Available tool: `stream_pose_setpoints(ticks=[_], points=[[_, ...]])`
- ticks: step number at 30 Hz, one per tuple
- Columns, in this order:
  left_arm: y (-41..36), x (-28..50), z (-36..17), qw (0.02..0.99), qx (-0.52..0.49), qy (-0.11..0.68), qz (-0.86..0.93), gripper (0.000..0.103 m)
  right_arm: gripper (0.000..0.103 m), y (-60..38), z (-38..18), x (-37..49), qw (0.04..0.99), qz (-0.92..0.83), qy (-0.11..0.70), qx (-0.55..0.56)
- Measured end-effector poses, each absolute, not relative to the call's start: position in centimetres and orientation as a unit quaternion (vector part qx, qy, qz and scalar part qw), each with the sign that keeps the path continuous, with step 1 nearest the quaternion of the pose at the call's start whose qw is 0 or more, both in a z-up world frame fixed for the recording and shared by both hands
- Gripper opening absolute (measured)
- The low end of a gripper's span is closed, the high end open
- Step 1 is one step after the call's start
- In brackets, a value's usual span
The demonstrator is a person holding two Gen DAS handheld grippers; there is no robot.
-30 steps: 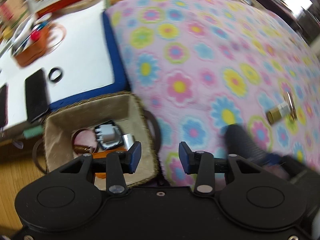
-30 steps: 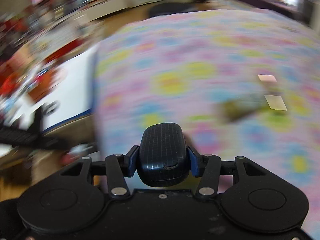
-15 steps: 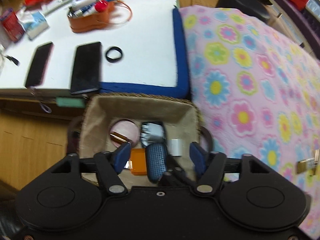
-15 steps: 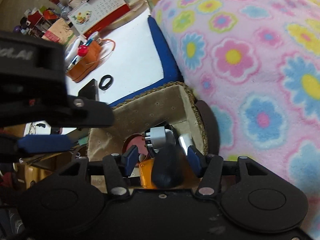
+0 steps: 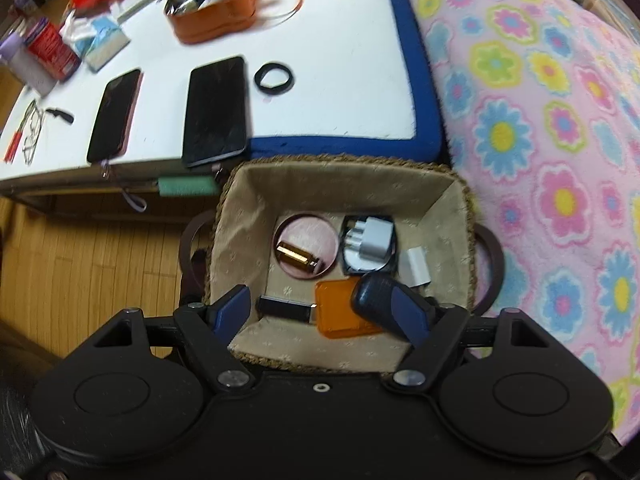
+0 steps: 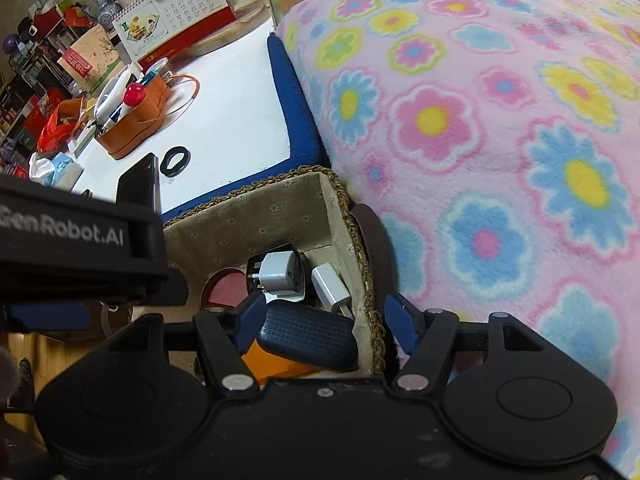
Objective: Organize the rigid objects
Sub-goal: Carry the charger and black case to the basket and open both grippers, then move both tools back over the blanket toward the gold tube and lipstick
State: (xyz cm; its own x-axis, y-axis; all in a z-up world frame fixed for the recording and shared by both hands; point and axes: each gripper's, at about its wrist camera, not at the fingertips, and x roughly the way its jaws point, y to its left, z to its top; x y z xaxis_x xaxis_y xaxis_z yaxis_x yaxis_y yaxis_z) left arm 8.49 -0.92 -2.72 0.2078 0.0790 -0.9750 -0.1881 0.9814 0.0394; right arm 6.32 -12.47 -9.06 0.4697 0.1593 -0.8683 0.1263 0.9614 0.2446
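Woven straw makes the rim of the basket (image 5: 344,160), which stands on the wooden floor between the white tabletop (image 5: 340,60) and the bed with the flowered blanket (image 5: 560,140). Inside it lie a round pink lid (image 5: 316,228) with a small brown bottle (image 5: 298,257) on it, a grey plug adapter (image 5: 374,238), a white charger (image 5: 416,266), an orange box (image 5: 340,312) and a black USB stick (image 5: 286,307).

The dark blue case (image 6: 308,338) lies in the basket on the orange box, close to the wall on the bed side. The right claw (image 6: 320,324) has just been opening; its jaws stand apart around the case. One pad is at the edge of the case, the other is outside the basket rim and clear of it.

The left claw (image 5: 320,312) has also just been opening. Its jaws are spread above the basket and grip nothing.

On the tabletop lie two black phones (image 5: 216,110), a black ring (image 5: 274,78) and an orange organizer (image 5: 216,20).
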Motion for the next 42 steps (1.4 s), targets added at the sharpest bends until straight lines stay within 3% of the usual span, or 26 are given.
stream_pose_setpoints(ticks=[8,17,25,35,39,42], points=[[-4.0,7.7,-2.9,0.774,-0.035,0.632,-0.001,0.073,0.07,-16.7,-5.2,1.3,0.896,-0.051,0.435,0.071],[-11.6,5.7,-1.8,0.78,0.026,0.606,-0.155,0.073,0.076,-28.9,-2.2,-5.3,0.916,-0.232,0.328,0.003],[-15.3,4.5,-2.4,0.76,0.043,0.613,-0.212,0.074,0.076,-39.3,-3.4,-5.2,0.881,-0.347,0.321,0.03],[-17.3,4.1,-2.8,0.756,0.066,0.616,-0.21,0.074,0.073,-41.3,-6.7,-0.3,0.864,-0.359,0.351,0.034],[-17.6,4.2,-2.7,0.754,0.062,0.619,-0.211,0.074,0.075,-44.0,-6.0,-1.8,0.835,-0.434,0.322,0.107],[-17.9,4.2,-2.5,0.753,0.054,0.619,-0.217,0.074,0.076,-42.8,-5.4,-2.3,0.859,-0.394,0.301,0.129]])
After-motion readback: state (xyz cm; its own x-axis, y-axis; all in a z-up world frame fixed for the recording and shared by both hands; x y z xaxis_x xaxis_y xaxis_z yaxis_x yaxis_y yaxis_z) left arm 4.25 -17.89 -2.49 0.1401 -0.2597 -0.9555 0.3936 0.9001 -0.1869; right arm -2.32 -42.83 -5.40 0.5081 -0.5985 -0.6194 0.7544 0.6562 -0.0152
